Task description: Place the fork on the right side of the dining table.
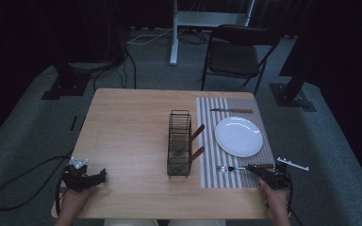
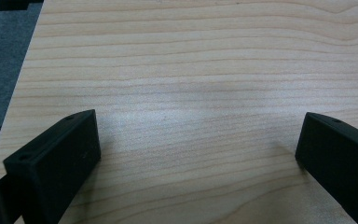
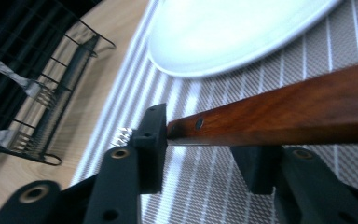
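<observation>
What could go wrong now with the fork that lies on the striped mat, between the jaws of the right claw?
1. The right claw is open around the fork; its wooden handle lies across the jaws, so pulling back carelessly may drag it askew.
2. The white plate sits close beside the fork; a sideways move could bump it.
3. The striped mat might shift if a jaw catches it.

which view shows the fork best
The high view: the whole fork lies on the striped placemat below the plate, handle at the right gripper. The right gripper view shows its wooden handle close between open jaws, tines mostly hidden.
</observation>
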### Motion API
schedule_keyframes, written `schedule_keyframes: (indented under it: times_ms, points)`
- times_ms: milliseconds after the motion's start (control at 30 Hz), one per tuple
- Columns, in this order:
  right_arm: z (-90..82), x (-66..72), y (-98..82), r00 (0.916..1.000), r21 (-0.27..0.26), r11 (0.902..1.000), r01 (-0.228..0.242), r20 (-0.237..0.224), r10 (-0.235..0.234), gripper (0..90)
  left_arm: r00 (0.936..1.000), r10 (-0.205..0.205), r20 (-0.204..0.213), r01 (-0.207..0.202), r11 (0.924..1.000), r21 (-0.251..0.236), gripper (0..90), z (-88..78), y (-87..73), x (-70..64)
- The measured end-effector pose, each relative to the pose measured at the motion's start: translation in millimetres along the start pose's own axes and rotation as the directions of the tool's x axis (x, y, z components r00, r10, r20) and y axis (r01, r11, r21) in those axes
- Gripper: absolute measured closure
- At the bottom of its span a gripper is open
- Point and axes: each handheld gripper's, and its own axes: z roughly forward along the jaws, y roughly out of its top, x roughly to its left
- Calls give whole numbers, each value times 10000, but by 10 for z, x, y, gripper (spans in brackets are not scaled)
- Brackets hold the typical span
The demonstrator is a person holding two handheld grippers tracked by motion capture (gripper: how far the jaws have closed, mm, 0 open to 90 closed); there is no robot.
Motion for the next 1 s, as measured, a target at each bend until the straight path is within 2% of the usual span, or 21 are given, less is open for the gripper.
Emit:
schedule_keyframes:
  times_ms: [133,267,433,633,867,1000]
  points:
    - [25,-14,-28,9993,271,9996,-19,386,8,505,10000,-11,-10,11,10000,13,2,-6,-5,0]
    - [18,-16,-30,9989,311,9995,-35,470,20,506,10000,-12,-11,12,10000,11,2,-6,-5,0]
    - [18,19,-21,9971,498,9983,300,683,-334,485,10000,-12,-13,12,10000,12,2,-6,-5,0]
    - [29,111,-1,9860,929,9915,909,1314,-1027,459,10000,-12,-13,12,10000,9,2,-6,-6,0]
    - [-11,112,-27,9849,953,9911,929,1375,-1055,451,10000,-13,-14,13,10000,11,2,-6,-5,0]
    - [-30,132,-27,9780,1096,9877,1117,1639,-1287,430,10000,-8,-13,8,10000,15,2,-6,-5,0]
